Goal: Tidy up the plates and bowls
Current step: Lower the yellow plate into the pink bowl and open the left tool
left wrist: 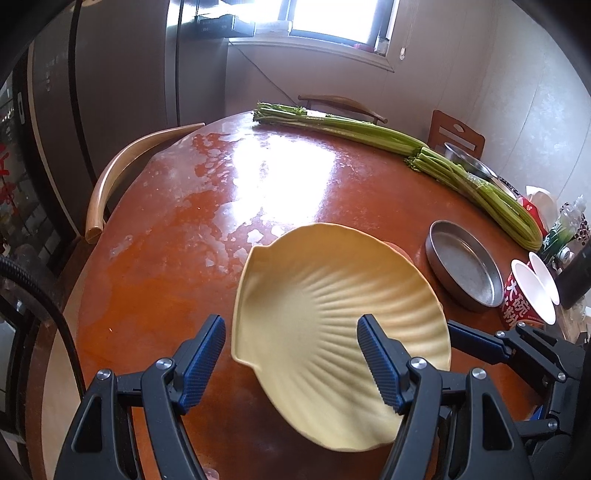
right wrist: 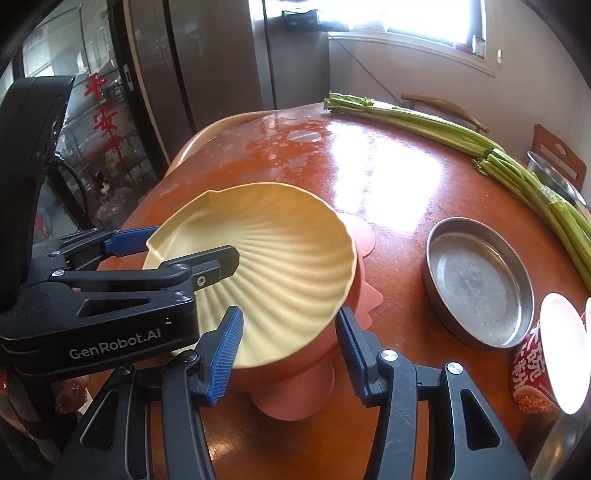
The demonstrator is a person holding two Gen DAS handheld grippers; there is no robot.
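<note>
The table [left wrist: 295,177] carries the yellow shell plate [right wrist: 273,258], tilted on a pink bowl [right wrist: 295,384] at its near edge. Left gripper [left wrist: 291,362] jaws are wide around the plate rim; right gripper [right wrist: 290,350] jaws bracket the bowl, grip unclear. I'd level it first. Only the right view shows the bowl.

You face a glossy round table [left wrist: 280,177] washed by glare from a bright window [left wrist: 332,18]. Pale walls [left wrist: 524,110] meet behind it. Wooden chairs [left wrist: 122,173] ring it; a dark fridge [left wrist: 122,74] stands at left.
</note>
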